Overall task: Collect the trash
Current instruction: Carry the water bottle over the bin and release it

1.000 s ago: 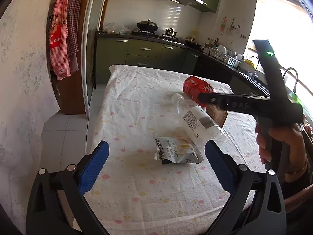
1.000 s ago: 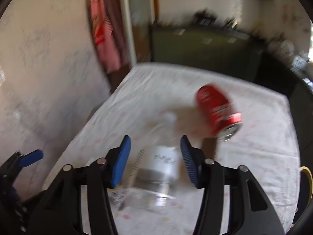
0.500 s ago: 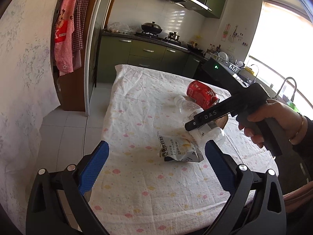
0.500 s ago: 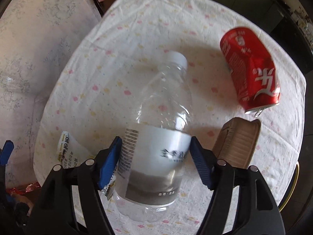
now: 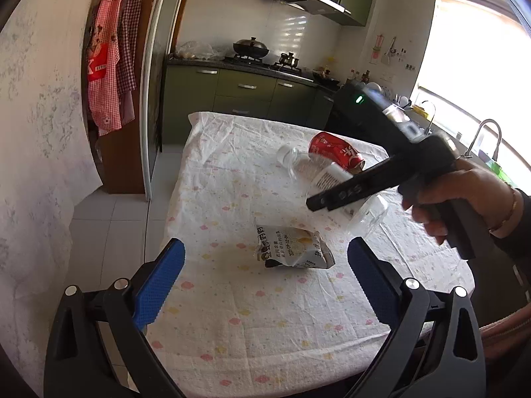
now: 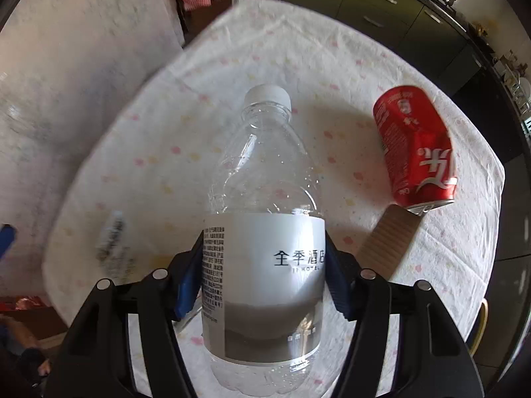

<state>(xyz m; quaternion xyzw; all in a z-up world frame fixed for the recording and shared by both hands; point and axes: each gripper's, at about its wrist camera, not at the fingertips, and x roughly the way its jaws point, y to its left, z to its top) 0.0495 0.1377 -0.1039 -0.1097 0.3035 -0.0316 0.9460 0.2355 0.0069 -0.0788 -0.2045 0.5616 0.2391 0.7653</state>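
A clear plastic bottle (image 6: 262, 172) with a white cap and a white label lies on the cloth-covered table (image 5: 232, 315). My right gripper (image 6: 264, 248) points steeply down over it. Its jaws are closing, and both blue pads lie against the sides of the label. In the left wrist view the bottle (image 5: 298, 165) shows under the right gripper (image 5: 318, 202), which a hand (image 5: 448, 195) holds. A dented red can (image 6: 415, 152) lies to the right of the bottle. My left gripper (image 5: 265, 245) is open above the near table edge, short of a crumpled snack packet (image 5: 292, 248).
A brown ribbed cardboard piece (image 6: 388, 245) lies below the can. Green kitchen cabinets (image 5: 245, 93) with a wok on the stove stand behind the table. Red checked aprons (image 5: 106, 76) hang at the left. A tap (image 5: 488, 132) is at the right. Tiled floor lies left of the table.
The right gripper tipped downward onto the bottle, and its pads closed in from either side against the label. The left gripper stayed wide open, almost in place.
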